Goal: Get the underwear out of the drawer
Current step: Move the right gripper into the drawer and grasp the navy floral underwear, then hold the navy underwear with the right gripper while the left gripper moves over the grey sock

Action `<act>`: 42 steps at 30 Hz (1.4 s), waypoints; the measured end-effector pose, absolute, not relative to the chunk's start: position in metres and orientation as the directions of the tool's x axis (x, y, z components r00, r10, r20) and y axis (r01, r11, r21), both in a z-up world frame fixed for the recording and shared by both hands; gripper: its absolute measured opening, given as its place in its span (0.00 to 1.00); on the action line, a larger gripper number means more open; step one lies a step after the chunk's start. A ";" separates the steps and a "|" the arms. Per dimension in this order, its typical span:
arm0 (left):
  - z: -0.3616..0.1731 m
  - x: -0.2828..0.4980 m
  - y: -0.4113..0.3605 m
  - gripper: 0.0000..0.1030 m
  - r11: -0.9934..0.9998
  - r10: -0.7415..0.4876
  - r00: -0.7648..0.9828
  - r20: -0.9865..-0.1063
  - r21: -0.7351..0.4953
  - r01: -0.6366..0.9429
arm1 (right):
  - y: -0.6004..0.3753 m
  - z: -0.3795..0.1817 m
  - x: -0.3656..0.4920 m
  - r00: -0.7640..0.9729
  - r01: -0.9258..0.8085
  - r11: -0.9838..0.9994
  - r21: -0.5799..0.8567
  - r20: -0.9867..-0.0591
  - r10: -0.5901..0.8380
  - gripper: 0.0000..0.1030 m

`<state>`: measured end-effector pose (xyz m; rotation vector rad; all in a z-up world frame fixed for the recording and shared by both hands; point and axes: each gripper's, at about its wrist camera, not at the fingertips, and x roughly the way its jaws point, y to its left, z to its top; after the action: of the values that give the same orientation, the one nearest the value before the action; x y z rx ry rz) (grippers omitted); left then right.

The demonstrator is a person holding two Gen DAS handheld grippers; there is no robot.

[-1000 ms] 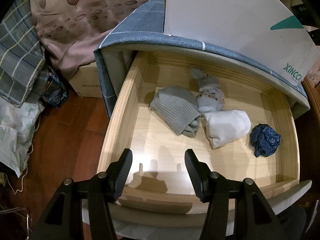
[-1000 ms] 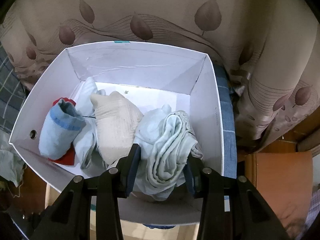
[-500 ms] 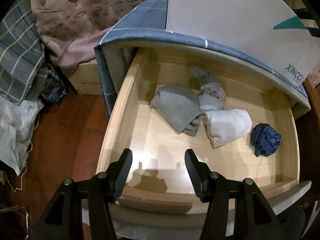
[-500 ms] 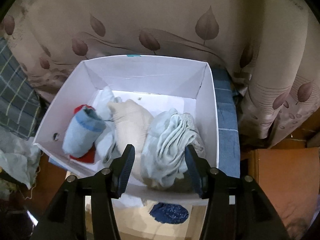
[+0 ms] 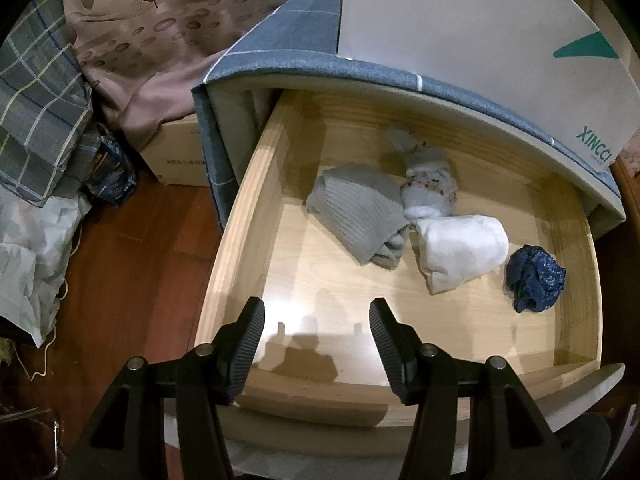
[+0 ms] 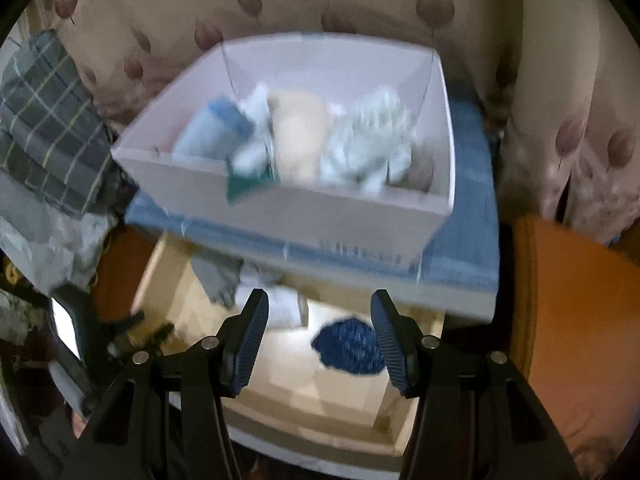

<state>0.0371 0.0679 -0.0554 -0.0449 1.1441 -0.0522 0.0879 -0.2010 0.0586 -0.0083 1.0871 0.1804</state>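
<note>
Drawer (image 5: pixel 240 248) is pulled out from under the blue cabinet top, so everything in it is reachable from above. Four bundles left on the drawer floor: grey roll (image 5: pixel 356 216) mid-drawer, patterned one (image 5: pixel 430 188) just behind it toward the back wall, white roll (image 5: pixel 460 252) beside the grey, blue wad (image 5: pixel 534 278) alone near the right wall. White box (image 6: pixel 280 208) sits on the cabinet top directly above the drawer and holds several light bundles, which looks like the drop-off point: short lift from drawer to box.

Left gripper (image 5: pixel 316 336) hangs over the drawer's front left corner, pitched steeply down, jaws spread wide, nothing between them. Reads as parked, out of the way, giving a clean view of the drawer.

Right gripper (image 6: pixel 318 332) is also pitched steeply down, over the drawer's right front. Its view is motion-blurred. Jaws have just been opening and now stand apart, empty. The blue wad (image 6: pixel 348 346) shows below, in the gap between the fingers, toward the right one, but the pads aren't on it; can't tell how far above it they are.

My read: right hand is lining up on the blue wad as next pick. It's loose and crumpled, so it should compress easily in a pinch, but a shallow grab may only catch an edge. It sits close to the right wall, which leaves little room for the outer finger.
</note>
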 end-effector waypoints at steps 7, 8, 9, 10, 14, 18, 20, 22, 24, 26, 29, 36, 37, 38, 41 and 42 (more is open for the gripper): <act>-0.055 0.037 0.070 0.54 0.997 -0.070 0.410 -0.909 -0.068 0.018 | -0.205 -0.026 0.086 0.320 -0.118 0.991 0.071 -0.942 0.105 0.49; -0.054 0.037 0.070 0.54 0.998 -0.069 0.410 -0.909 -0.068 0.017 | -0.205 -0.040 0.089 0.304 -0.109 0.992 0.068 -0.948 0.098 0.49; -0.054 0.036 0.070 0.54 0.997 -0.070 0.410 -0.909 -0.069 0.017 | -0.206 -0.049 0.091 0.295 -0.099 0.993 0.067 -0.951 0.094 0.49; -0.054 0.037 0.070 0.54 0.997 -0.073 0.410 -0.909 -0.072 0.018 | -0.206 -0.058 0.093 0.287 -0.088 0.994 0.066 -0.954 0.089 0.49; -0.054 0.037 0.070 0.54 0.997 -0.077 0.409 -0.909 -0.077 0.018 | -0.209 -0.091 0.104 0.259 -0.028 0.997 0.075 -0.963 0.079 0.49; -0.055 0.037 0.070 0.54 0.997 -0.079 0.411 -0.908 -0.079 0.018 | -0.212 -0.112 0.114 0.249 0.007 0.998 0.063 -0.967 0.059 0.49; -0.055 0.037 0.069 0.54 0.997 -0.080 0.409 -0.909 -0.079 0.018 | -0.212 -0.120 0.120 0.238 0.011 0.999 0.052 -0.970 0.047 0.49; -0.055 0.037 0.069 0.54 0.996 -0.083 0.408 -0.909 -0.083 0.018 | -0.212 -0.126 0.126 0.226 0.013 0.999 0.042 -0.973 0.038 0.50; -0.056 0.038 0.069 0.54 0.996 -0.084 0.406 -0.910 -0.084 0.018 | -0.213 -0.131 0.128 0.211 0.013 0.999 0.038 -0.977 0.034 0.53; -0.056 0.038 0.069 0.54 0.996 -0.086 0.403 -0.911 -0.086 0.018 | -0.213 -0.136 0.132 0.198 0.007 1.000 0.029 -0.980 0.027 0.55; -0.058 0.039 0.069 0.54 0.996 -0.087 0.398 -0.913 -0.088 0.017 | -0.211 -0.146 0.135 0.169 -0.011 1.000 0.005 -0.986 0.006 0.56; -0.059 0.040 0.068 0.54 0.996 -0.087 0.397 -0.914 -0.089 0.013 | -0.212 -0.152 0.132 0.129 -0.036 0.999 0.006 -0.992 0.010 0.57; -0.059 0.041 0.067 0.54 0.996 -0.087 0.397 -0.914 -0.089 0.013 | -0.212 -0.152 0.131 0.125 -0.037 0.999 0.005 -0.992 0.010 0.57; -0.059 0.041 0.068 0.54 0.996 -0.087 0.396 -0.914 -0.089 0.014 | -0.212 -0.152 0.131 0.121 -0.039 0.999 0.007 -0.993 0.011 0.57; -0.059 0.041 0.068 0.54 0.996 -0.090 0.396 -0.914 -0.093 0.011 | -0.212 -0.151 0.132 0.102 -0.049 0.999 0.005 -0.995 0.010 0.56; -0.059 0.041 0.068 0.54 0.995 -0.092 0.395 -0.914 -0.096 0.009 | -0.212 -0.152 0.133 0.096 -0.051 0.999 0.005 -0.995 0.010 0.56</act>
<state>0.0412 0.0680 -0.0591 -0.0795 1.1638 -0.0639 0.1327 -0.2122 -0.1515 -0.0337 1.4739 0.0450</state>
